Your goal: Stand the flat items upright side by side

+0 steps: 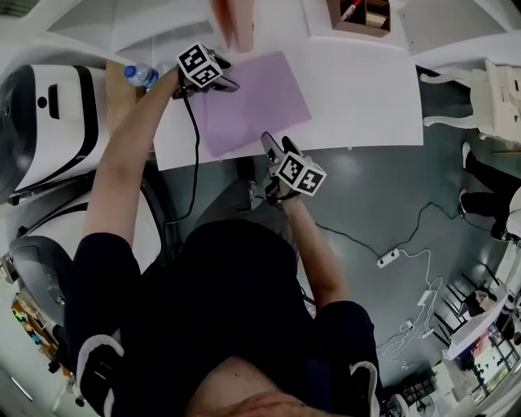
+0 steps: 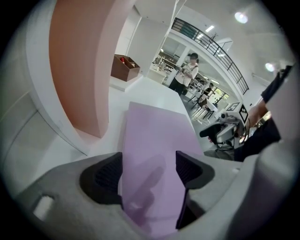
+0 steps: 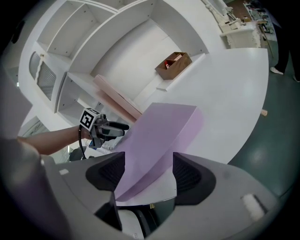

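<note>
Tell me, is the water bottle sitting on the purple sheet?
No, the water bottle sits well to the left of the purple sheet, clear of its edge.

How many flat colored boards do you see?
2. The purple board lies flat on the white table near its front edge; the pink board stands on edge behind it, by the shelves. Others may be hidden.

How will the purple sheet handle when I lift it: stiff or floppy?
Probably light and fairly thin: the purple sheet lies flat on the table. It may flex; its near edge looks bowed in the right gripper view. Smooth faces could slip when gripped.
</note>
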Demonstrator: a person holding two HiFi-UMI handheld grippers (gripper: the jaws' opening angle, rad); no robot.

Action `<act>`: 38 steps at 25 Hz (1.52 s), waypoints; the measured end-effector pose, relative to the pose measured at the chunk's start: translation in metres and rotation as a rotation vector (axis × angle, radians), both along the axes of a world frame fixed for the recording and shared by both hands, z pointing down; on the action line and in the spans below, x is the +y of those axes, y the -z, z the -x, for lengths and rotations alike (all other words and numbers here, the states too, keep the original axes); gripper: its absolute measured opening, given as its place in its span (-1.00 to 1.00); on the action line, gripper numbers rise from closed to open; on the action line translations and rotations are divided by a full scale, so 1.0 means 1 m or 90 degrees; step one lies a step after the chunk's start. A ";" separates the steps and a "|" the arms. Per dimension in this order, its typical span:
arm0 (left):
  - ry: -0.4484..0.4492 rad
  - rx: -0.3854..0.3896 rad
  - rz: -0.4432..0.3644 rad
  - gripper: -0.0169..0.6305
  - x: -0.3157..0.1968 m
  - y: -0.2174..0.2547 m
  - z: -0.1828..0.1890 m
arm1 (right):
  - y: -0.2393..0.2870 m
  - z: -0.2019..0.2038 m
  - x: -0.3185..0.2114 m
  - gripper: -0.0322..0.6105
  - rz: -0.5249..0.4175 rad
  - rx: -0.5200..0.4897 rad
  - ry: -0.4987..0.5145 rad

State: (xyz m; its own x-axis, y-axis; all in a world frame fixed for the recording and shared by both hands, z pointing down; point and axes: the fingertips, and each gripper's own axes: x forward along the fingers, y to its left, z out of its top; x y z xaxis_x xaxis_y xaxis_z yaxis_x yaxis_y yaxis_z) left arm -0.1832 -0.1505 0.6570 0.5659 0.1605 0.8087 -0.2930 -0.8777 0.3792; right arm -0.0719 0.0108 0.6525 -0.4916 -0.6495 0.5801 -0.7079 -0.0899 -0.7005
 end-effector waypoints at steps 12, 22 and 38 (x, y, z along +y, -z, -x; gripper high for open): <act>-0.025 -0.048 0.046 0.19 0.001 -0.027 0.003 | -0.025 0.004 -0.007 0.10 0.051 -0.095 -0.052; -0.050 -0.044 0.089 0.23 0.004 -0.037 -0.003 | -0.035 -0.001 -0.010 0.07 0.049 -0.168 -0.094; -0.090 -0.033 0.111 0.23 0.008 -0.041 -0.013 | -0.035 -0.008 -0.007 -0.06 0.012 -0.227 -0.123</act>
State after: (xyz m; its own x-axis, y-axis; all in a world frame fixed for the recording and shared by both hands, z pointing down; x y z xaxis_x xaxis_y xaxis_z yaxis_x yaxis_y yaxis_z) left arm -0.1698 -0.1421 0.6984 0.4856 0.3755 0.7894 -0.1944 -0.8340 0.5163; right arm -0.0643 0.0036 0.6870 -0.5342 -0.7407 0.4073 -0.3896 -0.2119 -0.8963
